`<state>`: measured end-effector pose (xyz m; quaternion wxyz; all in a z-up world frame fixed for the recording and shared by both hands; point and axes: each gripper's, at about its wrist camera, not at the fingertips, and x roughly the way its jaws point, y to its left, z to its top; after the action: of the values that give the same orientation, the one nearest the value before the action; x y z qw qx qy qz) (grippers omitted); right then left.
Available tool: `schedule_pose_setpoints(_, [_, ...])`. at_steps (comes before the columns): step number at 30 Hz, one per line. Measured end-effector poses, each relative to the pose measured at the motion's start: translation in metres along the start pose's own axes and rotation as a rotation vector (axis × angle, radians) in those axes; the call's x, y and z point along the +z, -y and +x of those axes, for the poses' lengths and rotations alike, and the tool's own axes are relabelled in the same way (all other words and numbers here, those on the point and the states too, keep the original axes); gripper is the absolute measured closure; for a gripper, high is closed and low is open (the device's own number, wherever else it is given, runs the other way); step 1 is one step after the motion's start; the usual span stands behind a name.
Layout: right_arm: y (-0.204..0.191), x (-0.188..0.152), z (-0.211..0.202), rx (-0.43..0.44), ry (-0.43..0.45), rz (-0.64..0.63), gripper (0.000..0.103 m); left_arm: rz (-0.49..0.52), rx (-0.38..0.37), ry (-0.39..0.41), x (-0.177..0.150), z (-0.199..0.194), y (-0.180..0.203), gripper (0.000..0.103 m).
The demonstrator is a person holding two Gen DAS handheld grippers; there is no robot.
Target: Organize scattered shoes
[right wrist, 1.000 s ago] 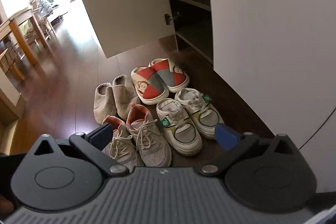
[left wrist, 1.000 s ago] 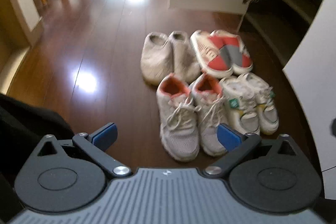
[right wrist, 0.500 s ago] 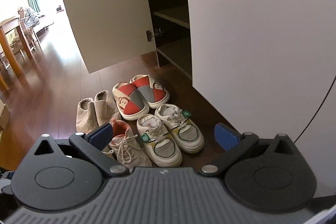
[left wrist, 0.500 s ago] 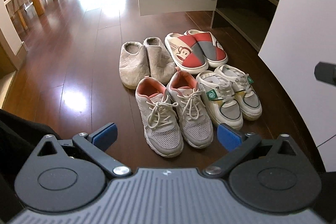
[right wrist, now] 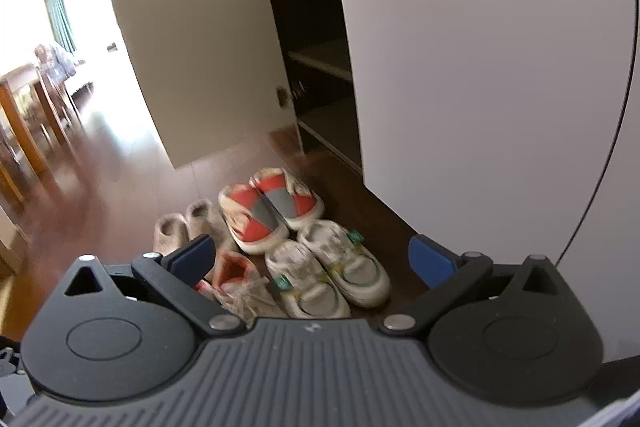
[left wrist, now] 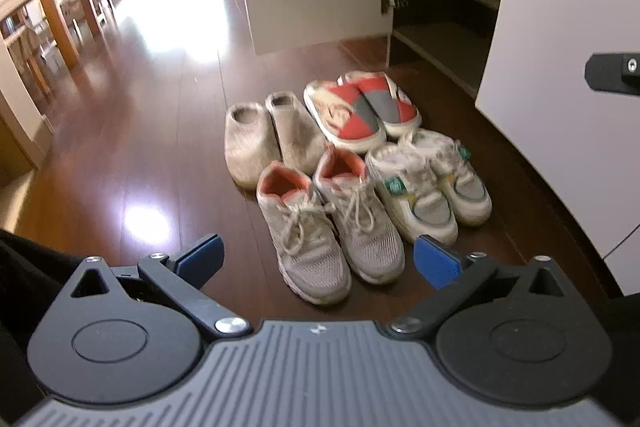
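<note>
Four pairs: shoes grouped on floor (left wrist: 140, 147), 12 o'clock of both grippers.
Grippers: left (left wrist: 318, 261), right (right wrist: 310, 257) both spread, empty.
Sneakers (left wrist: 328, 223): likely light, soft; grip stiff heel collar.

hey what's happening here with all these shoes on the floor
A person holds a pair of tongs in each hand above four pairs of shoes set in a block on the wooden floor. Both the left tongs and the right tongs are open and empty. The beige slippers, red and grey slippers, grey sneakers and white sneakers lie beside an open cabinet.
</note>
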<state>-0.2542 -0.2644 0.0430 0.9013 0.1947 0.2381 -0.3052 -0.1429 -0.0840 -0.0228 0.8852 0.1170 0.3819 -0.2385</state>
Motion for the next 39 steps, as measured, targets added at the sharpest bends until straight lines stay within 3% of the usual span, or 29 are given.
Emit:
schedule_pose_setpoints(3, [-0.004,0.024,-0.036,0.105,0.119,0.068,0.001,-0.037,-0.011,0.075,0.023,-0.026,-0.021,0.001])
schedule_pose_setpoints(6, [-0.012,0.055,-0.065,0.225,0.233,0.058,0.001,-0.039,0.028,0.188,0.053,-0.051,-0.048,0.001])
schedule_pose_setpoints(8, [-0.016,0.074,-0.068,0.239,0.266,0.001,0.001,-0.003,0.091,0.259,0.076,-0.06,-0.067,0.001])
schedule_pose_setpoints(12, [-0.02,0.106,-0.047,0.249,0.261,-0.071,0.001,0.067,0.202,0.312,0.118,-0.052,-0.096,0.001])
schedule_pose_setpoints(16, [-0.027,0.131,0.03,0.274,0.118,-0.141,0.001,0.101,0.225,0.287,0.156,-0.015,-0.117,0.001])
schedule_pose_setpoints(20, [-0.046,0.136,0.105,0.279,-0.021,-0.244,0.004,0.144,0.239,0.179,0.186,0.05,-0.129,0.001])
schedule_pose_setpoints(23, [-0.059,0.125,0.162,0.295,-0.151,-0.308,0.015,0.178,0.242,0.1,0.197,0.095,-0.14,0.001])
schedule_pose_setpoints(25, [-0.069,0.112,0.21,0.312,-0.287,-0.324,0.027,0.187,0.227,0.047,0.202,0.116,-0.148,0.001])
schedule_pose_setpoints(27, [-0.079,0.101,0.245,0.329,-0.387,-0.321,0.027,0.188,0.198,0.013,0.21,0.139,-0.159,0.001])
schedule_pose_setpoints(32, [-0.114,0.062,0.326,0.338,-0.529,-0.334,0.026,0.226,0.22,0.001,0.207,0.187,-0.174,0.001])
schedule_pose_setpoints(35, [-0.122,0.034,0.362,0.332,-0.612,-0.334,0.027,0.208,0.157,-0.045,0.193,0.229,-0.175,0.001])
schedule_pose_setpoints(37, [-0.121,0.016,0.386,0.301,-0.667,-0.372,0.042,0.233,0.103,-0.073,0.179,0.261,-0.165,0.001])
schedule_pose_setpoints(39, [-0.118,0.001,0.415,0.265,-0.716,-0.423,0.05,0.264,0.07,-0.082,0.173,0.282,-0.155,0.001])
